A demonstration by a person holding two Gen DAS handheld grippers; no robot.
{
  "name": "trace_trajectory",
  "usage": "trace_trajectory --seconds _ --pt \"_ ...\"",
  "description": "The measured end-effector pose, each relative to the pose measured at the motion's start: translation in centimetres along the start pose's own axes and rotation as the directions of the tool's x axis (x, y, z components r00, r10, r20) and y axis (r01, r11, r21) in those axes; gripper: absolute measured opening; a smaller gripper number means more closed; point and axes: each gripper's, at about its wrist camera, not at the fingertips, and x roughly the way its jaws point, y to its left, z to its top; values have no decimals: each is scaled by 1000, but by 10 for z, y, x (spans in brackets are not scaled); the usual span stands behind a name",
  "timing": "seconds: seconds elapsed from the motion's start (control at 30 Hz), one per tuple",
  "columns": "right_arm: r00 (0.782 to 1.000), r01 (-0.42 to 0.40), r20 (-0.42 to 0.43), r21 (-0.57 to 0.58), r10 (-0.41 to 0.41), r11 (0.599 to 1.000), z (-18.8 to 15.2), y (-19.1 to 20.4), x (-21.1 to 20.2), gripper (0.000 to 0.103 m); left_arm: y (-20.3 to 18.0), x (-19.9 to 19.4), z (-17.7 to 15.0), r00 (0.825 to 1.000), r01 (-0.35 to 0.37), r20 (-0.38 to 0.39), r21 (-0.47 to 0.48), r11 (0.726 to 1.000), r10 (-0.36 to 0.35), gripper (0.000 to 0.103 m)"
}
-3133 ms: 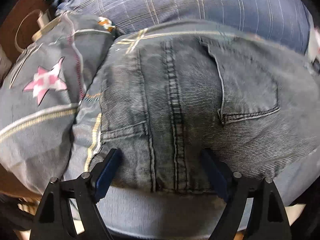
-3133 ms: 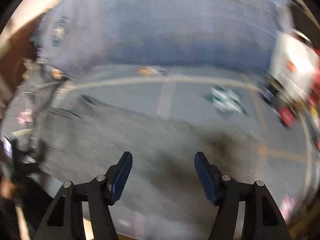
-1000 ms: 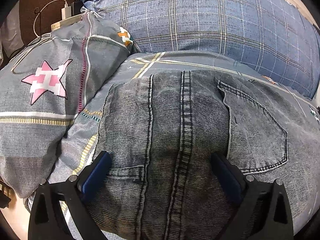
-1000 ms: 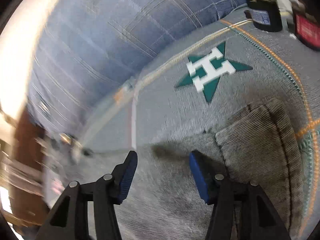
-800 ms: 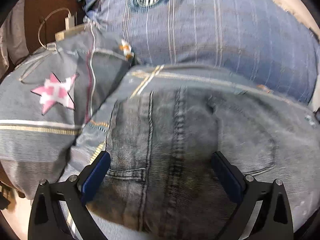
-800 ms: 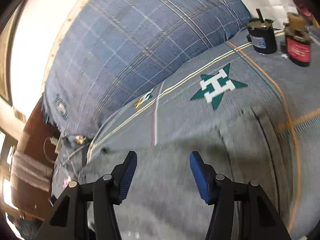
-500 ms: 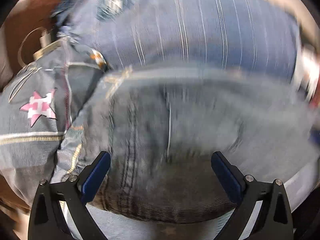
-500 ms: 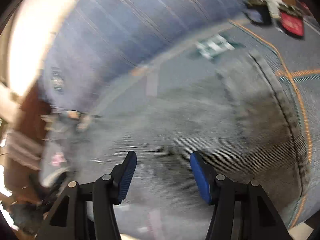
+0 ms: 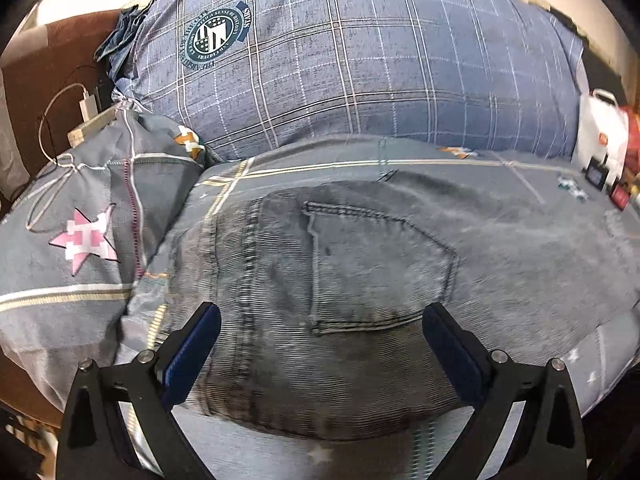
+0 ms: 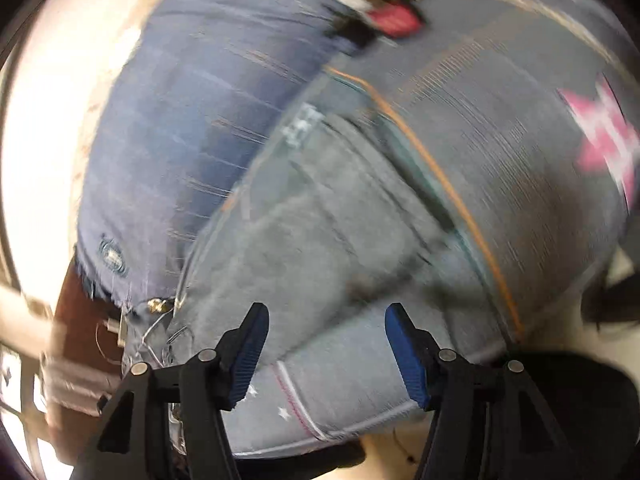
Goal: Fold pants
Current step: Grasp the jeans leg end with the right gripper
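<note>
Pants (image 9: pixel 360 280), grey denim, lie folded on the bed (image 9: pixel 520 172), long axis running left to right in the left wrist view, back pocket (image 9: pixel 380 268) up. Left hand-held gripper (image 9: pixel 320 344) hovers wide open over them, holding nothing; right hand-held gripper (image 10: pixel 324 344) likewise gapes empty.

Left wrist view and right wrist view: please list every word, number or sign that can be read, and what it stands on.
Round dark green crest on the blue plaid pillow: ring lettering too small to read.
Pink star patch on the grey quilt: blocky "H".
Right wrist view: too blurred, nothing readable.
</note>
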Motion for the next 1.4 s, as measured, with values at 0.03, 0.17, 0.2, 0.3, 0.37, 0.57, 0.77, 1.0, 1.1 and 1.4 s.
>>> trace_trajectory --seconds 0.03,0.17,0.2,0.3,0.37,0.57,0.77,1.0,1.1,1.4 --pt "1000 13 -1 34 -13 999 2 -9 5 64 -3 -1 2 1000 15 2 -6 1000 -15 101" --pt "1000 -26 14 145 25 989 18 -27 22 64 -14 -6 7 999 45 11 -7 999 -45 101" --pt "1000 -20 18 159 17 987 21 -31 24 64 -17 -6 8 999 48 12 -4 999 -48 101" --pt "999 -38 46 208 29 977 27 -38 25 64 -26 -9 6 998 60 9 8 998 -60 101" --pt "998 -30 52 217 19 976 30 -39 26 64 -35 -9 7 998 69 8 17 997 -70 101" --pt "996 -51 79 237 33 970 34 -42 26 59 -85 0 26 990 140 -5 81 987 -140 101" --pt "990 116 69 110 -124 987 35 -23 24 55 -154 13 40 980 199 -46 165 966 -194 101" --pt "984 168 62 26 -170 985 45 -13 32 34 -217 67 22 983 138 -164 347 928 -85 101" --pt "982 179 59 -3 -179 984 45 -12 32 33 -215 61 28 980 145 -178 339 929 -88 101" --pt "976 210 75 -48 -206 977 48 -5 41 34 -236 79 27 975 161 -203 351 922 -93 103"
